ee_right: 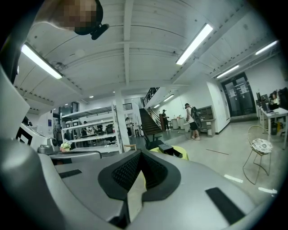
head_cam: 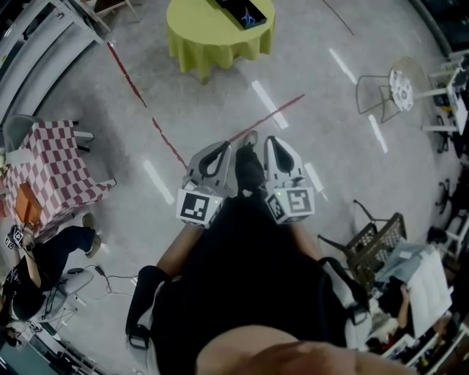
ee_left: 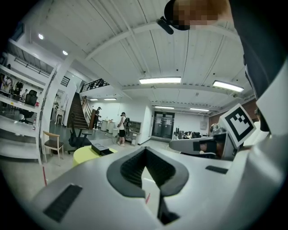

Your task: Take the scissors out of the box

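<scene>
Scissors (head_cam: pixel 248 17) show faintly inside box (head_cam: pixel 233 10) cropped at view's top.

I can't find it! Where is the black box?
Top middle of the head view: the black box sits on the round yellow table, beyond the red floor tape.

Bright, even indoor light comes from long ceiling tubes (ee_left: pixel 160 80). Their reflections streak the glossy floor (head_cam: pixel 330 132) white. Every view bows at its edges, corners dark.
</scene>
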`<state>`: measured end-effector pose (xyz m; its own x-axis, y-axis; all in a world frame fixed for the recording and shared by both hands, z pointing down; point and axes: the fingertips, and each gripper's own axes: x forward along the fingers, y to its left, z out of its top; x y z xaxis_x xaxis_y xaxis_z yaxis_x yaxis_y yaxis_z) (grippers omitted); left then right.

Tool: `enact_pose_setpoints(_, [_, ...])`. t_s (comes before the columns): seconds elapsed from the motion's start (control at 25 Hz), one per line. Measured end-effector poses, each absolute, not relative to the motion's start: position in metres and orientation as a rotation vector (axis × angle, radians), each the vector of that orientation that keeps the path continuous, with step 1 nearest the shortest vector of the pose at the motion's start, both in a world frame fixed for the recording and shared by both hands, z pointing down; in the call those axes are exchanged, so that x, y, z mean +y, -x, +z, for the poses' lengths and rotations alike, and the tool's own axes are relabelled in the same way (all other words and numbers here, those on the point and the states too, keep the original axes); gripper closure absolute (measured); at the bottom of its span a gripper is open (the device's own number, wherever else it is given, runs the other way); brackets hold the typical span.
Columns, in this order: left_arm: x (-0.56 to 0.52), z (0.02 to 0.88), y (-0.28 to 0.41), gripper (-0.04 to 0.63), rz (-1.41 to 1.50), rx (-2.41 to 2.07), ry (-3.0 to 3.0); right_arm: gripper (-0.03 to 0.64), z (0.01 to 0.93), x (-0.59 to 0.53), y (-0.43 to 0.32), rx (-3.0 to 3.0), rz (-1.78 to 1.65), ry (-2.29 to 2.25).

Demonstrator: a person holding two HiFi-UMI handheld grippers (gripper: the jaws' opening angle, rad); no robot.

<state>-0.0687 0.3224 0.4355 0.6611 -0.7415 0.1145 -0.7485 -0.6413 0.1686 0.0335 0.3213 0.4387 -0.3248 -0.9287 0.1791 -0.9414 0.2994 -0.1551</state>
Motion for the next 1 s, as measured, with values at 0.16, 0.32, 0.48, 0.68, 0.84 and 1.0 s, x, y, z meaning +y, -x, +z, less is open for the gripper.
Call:
enact_pose_setpoints(0.16, [0.274,0.437,0.065,0.598,0.054,-1.269,-2.655,0.618,0.442,0.271,-0.044,-2.509,0.359,-1.772])
enact_pose_setpoints(0.32, [0.214,0.430,0.053,0.598,0.066,-1.300,-2.656,0.618,0.439,0.215,-0.059,-2.534,0.357,-1.738])
enact_pose_setpoints(0.48, [0.154,0.422,0.031,0.598,0.078,-1.346,-2.656,0.618,0.438,0.155,-0.084,-2.545,0.372,-1.711])
enact_pose_setpoints(0.68, [0.089,0.415,-0.003,0.598,0.065,-1.385,-2.624,0.618,0.436,0.085,-0.113,-2.569,0.384,-1.665])
enact_pose_setpoints(0.84, [0.055,0.415,-0.028,0.598,0.085,-1.402,-2.612,0.618,0.437,0.045,-0.134,-2.585,0.382,-1.623])
enact_pose_setpoints(1.0, [0.024,0.411,-0.039,0.598,0.084,-1.433,-2.604,0.618,0.438,0.013,-0.147,-2.591,0.380,-1.612])
